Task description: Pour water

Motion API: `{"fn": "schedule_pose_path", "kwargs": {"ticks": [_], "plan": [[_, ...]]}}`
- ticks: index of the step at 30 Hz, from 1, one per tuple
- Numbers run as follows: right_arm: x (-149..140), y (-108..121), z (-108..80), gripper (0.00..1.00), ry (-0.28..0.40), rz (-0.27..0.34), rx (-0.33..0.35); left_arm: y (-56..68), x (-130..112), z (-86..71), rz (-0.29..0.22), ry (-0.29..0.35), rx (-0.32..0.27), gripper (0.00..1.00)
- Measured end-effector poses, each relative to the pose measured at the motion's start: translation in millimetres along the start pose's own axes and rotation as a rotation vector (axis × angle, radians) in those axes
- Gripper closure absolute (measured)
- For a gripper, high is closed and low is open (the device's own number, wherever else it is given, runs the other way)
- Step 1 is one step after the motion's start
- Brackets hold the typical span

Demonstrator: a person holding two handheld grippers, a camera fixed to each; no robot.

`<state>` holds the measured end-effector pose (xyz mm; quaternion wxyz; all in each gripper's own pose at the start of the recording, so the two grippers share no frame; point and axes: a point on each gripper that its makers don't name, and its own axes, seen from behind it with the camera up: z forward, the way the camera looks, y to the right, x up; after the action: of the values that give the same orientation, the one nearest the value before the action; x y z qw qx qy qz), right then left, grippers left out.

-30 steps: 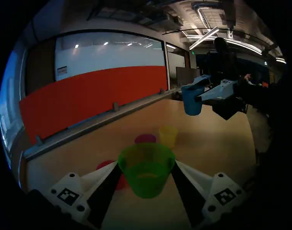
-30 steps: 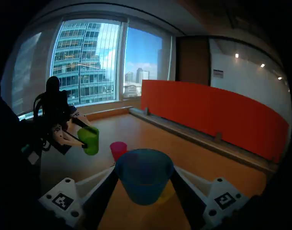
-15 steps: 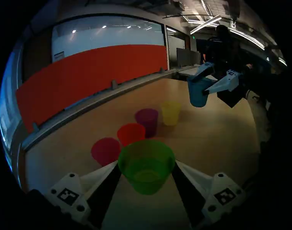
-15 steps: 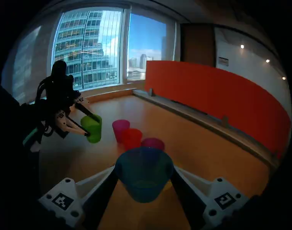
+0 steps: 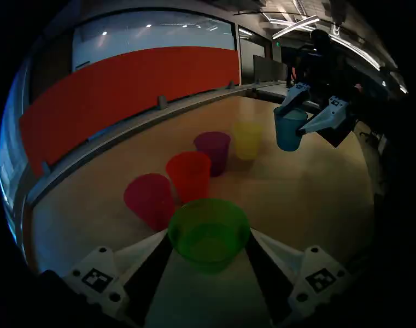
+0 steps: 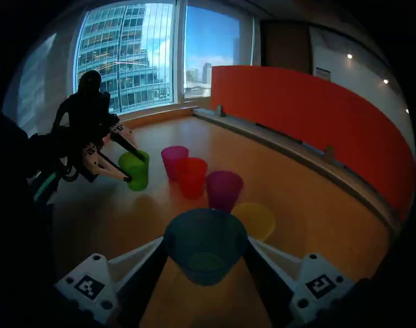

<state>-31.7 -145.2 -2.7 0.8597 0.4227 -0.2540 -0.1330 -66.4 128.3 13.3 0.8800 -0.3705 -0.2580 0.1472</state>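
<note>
A broad wooden surface point(image 5: 317, 186) runs alongside a long orange wall panel point(image 5: 126, 87), with tall windows point(image 6: 126, 54) at one end. My left tongs point(image 5: 209, 236) are closed around a green cup point(image 5: 209, 249), which is held upright. My right tongs point(image 6: 205, 243) grip a blue cup point(image 6: 205, 257), also upright. Four cups stand in a close row on the surface: pink point(image 5: 149, 199), red point(image 5: 189, 175), purple point(image 5: 213, 152) and yellow point(image 5: 247, 139). I cannot tell whether either held cup contains water.
</note>
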Motion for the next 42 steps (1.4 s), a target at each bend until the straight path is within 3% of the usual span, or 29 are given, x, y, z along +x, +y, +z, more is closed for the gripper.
{"fn": "schedule_pose_path", "kwargs": {"ticks": [11, 42], "plan": [[-8.1, 0.3, 5.6, 0.08, -0.019, 0.009, -0.002, -0.2, -8.5, 8.2, -0.019, -0.006, -0.014, 0.14], [-16.1, -2.2, 14.9, 0.08, -0.045, -0.002, -0.004, 0.8, -21.4, 8.5, -0.05, 0.009, -0.029, 0.1]]}}
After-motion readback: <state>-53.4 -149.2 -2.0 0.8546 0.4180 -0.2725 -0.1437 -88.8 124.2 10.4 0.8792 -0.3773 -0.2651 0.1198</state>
